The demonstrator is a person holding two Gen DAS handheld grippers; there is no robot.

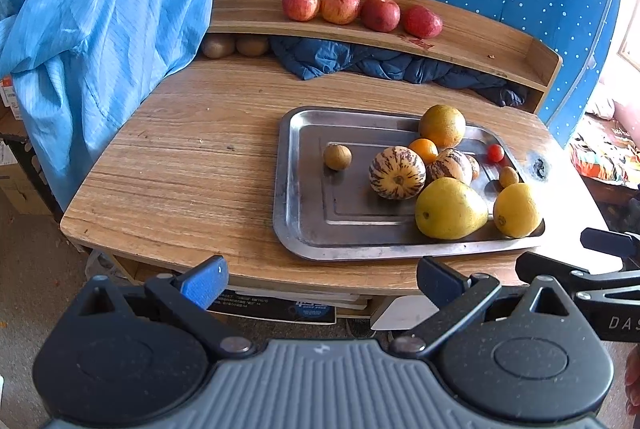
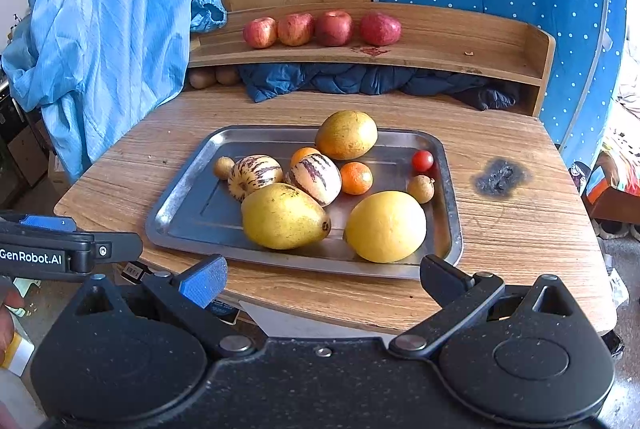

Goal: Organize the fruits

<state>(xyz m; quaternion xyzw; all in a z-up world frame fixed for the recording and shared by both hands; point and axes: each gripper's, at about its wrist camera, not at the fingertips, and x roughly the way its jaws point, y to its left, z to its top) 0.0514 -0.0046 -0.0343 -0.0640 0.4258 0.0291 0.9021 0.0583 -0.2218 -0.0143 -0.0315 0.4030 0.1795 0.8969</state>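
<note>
A steel tray (image 2: 188, 205) (image 1: 304, 221) on the wooden table holds mixed fruit: a yellow pear (image 2: 282, 216), a lemon-yellow citrus (image 2: 385, 227), two striped melons (image 2: 255, 175) (image 2: 316, 178), a small orange (image 2: 356, 178), a large russet pear (image 2: 346, 134), a cherry tomato (image 2: 422, 160) and small brown fruits (image 2: 420, 188). Several red apples (image 2: 320, 27) (image 1: 360, 12) line the raised shelf. My right gripper (image 2: 322, 279) is open just short of the tray's near edge, empty. My left gripper (image 1: 322, 283) is open before the table's front edge, empty.
A blue coat (image 2: 104, 13) hangs at the left, over the table corner. Dark blue cloth (image 2: 360, 79) and two kiwis (image 1: 234, 46) lie under the shelf. A burn mark (image 2: 500, 178) is right of the tray. The other gripper (image 2: 60, 249) shows at left.
</note>
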